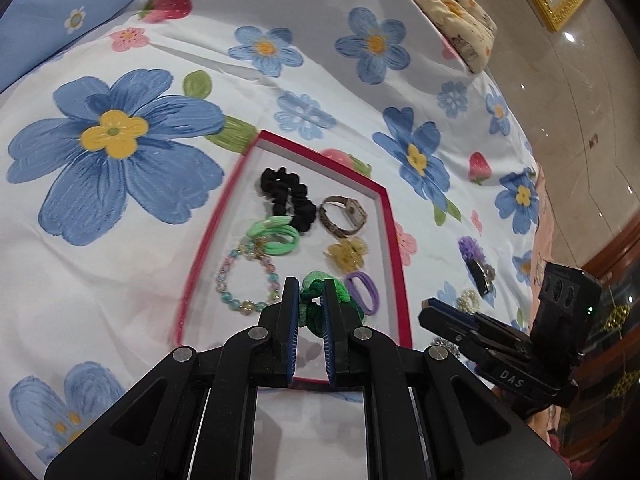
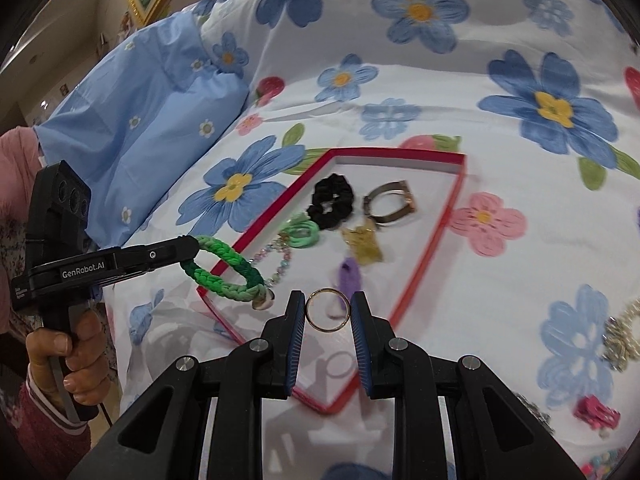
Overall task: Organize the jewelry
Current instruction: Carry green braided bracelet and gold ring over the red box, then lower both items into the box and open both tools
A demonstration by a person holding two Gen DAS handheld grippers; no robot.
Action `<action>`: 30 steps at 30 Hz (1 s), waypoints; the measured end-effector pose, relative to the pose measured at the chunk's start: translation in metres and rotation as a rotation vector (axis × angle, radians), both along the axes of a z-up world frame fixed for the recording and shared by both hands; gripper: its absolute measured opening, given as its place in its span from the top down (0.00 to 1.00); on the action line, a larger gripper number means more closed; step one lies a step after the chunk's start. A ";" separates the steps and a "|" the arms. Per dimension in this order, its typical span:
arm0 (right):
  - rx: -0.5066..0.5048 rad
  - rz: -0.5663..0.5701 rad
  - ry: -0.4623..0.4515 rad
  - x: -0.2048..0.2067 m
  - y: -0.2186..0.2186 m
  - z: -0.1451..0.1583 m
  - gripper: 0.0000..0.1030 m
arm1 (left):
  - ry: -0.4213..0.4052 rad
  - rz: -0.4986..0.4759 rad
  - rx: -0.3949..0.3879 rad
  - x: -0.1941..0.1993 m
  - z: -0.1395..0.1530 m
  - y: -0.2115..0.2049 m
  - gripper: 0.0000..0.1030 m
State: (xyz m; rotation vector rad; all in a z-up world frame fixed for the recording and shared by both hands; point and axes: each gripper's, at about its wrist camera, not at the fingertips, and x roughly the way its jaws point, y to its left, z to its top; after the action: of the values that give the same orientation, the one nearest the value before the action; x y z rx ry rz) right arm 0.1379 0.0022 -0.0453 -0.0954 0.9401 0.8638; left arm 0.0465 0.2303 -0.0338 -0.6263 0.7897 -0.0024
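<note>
A red-rimmed tray (image 1: 394,240) (image 2: 444,224) lies on the flowered bedsheet. It holds a black scrunchie (image 1: 288,196) (image 2: 331,199), a watch (image 1: 344,216) (image 2: 390,202), green hair ties (image 1: 276,236), a bead bracelet (image 1: 246,276), a yellow flower clip (image 1: 347,254) (image 2: 362,246) and a purple hair tie (image 1: 362,292). My left gripper (image 1: 311,292) (image 2: 192,250) is shut on a green braided bracelet (image 1: 320,298) (image 2: 222,276) above the tray's near end. My right gripper (image 2: 328,312) is shut on a thin gold ring (image 2: 328,310) above the tray.
Loose pieces lie on the sheet right of the tray: a purple flower clip (image 1: 474,258), a pearl piece (image 1: 468,300) (image 2: 622,336), a pink clip (image 2: 596,412). A blue pillow (image 2: 152,120) and a patterned cushion (image 1: 452,8) lie farther back. The bed edge and floor are to the right.
</note>
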 end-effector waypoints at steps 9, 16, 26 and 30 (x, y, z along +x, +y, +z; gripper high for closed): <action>-0.064 0.017 0.019 0.016 0.027 -0.029 0.77 | 0.037 0.017 -0.016 0.014 -0.020 0.015 0.91; -0.120 0.010 0.017 0.030 0.035 -0.048 0.77 | 0.082 0.031 -0.013 0.026 -0.042 0.019 0.91; -0.135 0.046 0.014 0.032 0.042 -0.052 0.77 | 0.125 0.040 -0.020 0.029 -0.057 0.021 0.90; -0.142 0.053 0.015 0.032 0.045 -0.053 0.76 | 0.137 0.047 -0.014 0.029 -0.058 0.021 0.90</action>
State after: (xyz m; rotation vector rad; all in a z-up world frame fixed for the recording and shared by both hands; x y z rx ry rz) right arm 0.1696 0.0467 -0.0983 -0.2370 1.0163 0.8469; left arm 0.0759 0.2517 -0.0913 -0.6632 0.9077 0.0786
